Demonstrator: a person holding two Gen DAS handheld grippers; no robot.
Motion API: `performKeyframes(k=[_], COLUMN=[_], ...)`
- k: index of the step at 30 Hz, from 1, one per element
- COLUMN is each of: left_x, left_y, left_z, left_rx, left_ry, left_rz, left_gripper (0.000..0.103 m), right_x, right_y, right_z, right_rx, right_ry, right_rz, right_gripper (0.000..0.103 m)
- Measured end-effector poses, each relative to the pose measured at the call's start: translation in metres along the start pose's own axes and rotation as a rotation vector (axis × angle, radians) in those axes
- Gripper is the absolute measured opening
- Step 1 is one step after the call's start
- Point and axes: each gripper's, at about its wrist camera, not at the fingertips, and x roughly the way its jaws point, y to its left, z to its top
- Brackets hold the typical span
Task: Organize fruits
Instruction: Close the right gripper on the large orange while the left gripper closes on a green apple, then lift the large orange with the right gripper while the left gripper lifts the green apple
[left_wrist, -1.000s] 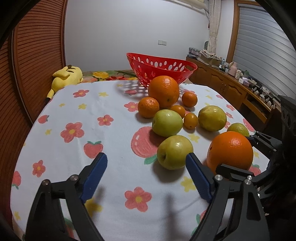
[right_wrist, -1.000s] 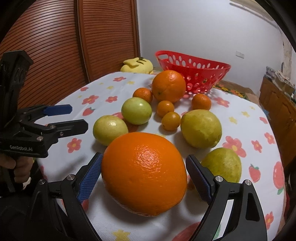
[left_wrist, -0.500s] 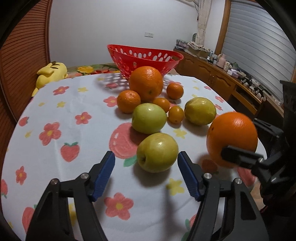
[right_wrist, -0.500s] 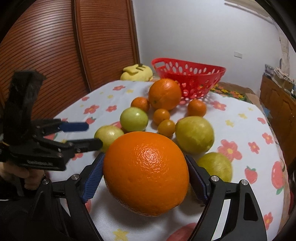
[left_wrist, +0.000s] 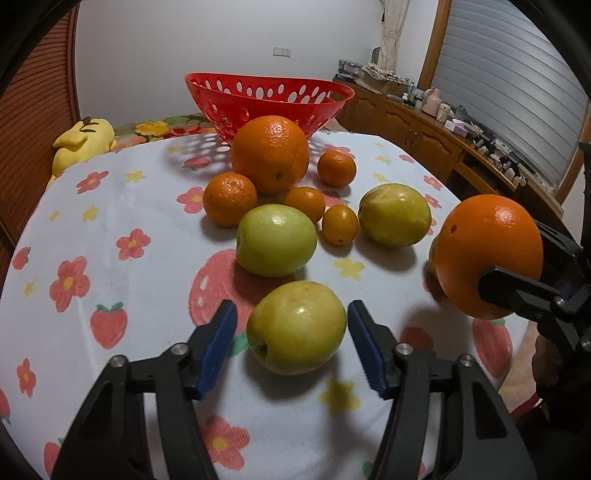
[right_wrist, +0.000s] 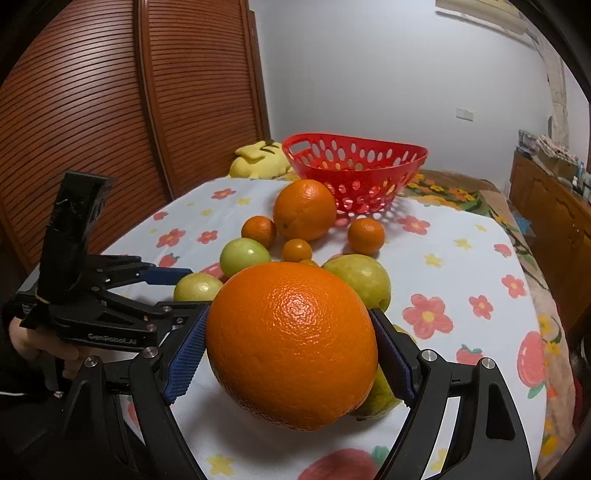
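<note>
On the flowered tablecloth (left_wrist: 122, 206), a yellow-green apple (left_wrist: 295, 325) lies between the blue pads of my left gripper (left_wrist: 291, 308). Its jaws are closing, with a thin gap still showing on the left side. My right gripper (right_wrist: 290, 317) is shut on a large orange (right_wrist: 291, 343) and holds it above the cloth; that orange (left_wrist: 487, 254) also shows at the right of the left wrist view. The red perforated basket (left_wrist: 269, 96) stands empty at the far edge. Before it lie another large orange (left_wrist: 269, 153), a green apple (left_wrist: 276, 240), a yellowish fruit (left_wrist: 394, 214) and several small tangerines.
A yellow plush toy (left_wrist: 83, 142) lies beyond the table's far left edge. A wooden sideboard (left_wrist: 443, 136) with clutter runs along the right wall. Slatted wooden doors (right_wrist: 110, 110) stand to the left. A person's hand (right_wrist: 26, 339) holds the left gripper's handle.
My left gripper has moved forward until the yellow-green apple sits between its pads, and its jaws have narrowed. My right gripper has closed on the large orange and lifted it off the cloth.
</note>
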Motion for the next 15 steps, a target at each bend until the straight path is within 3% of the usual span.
performKeyframes(k=[2,7,15], left_x=[0.002,-0.001,-0.028], left_y=[0.001,0.001,0.006], left_z=[0.001,-0.001,0.012], left_rx=[-0.004,0.014,-0.014], left_ry=[0.008,-0.003,-0.084], left_rz=[-0.024,-0.027,-0.023], left_gripper=[0.053,0.052,0.052], right_x=[-0.001,-0.002,-0.008], right_y=[-0.001,-0.003,-0.006], right_z=[0.0,0.002,0.008], right_rx=[0.001,0.002,-0.004], right_ry=[-0.003,-0.008,-0.017], right_rz=[-0.001,-0.005,-0.011], right_gripper=[0.085,0.085,0.085])
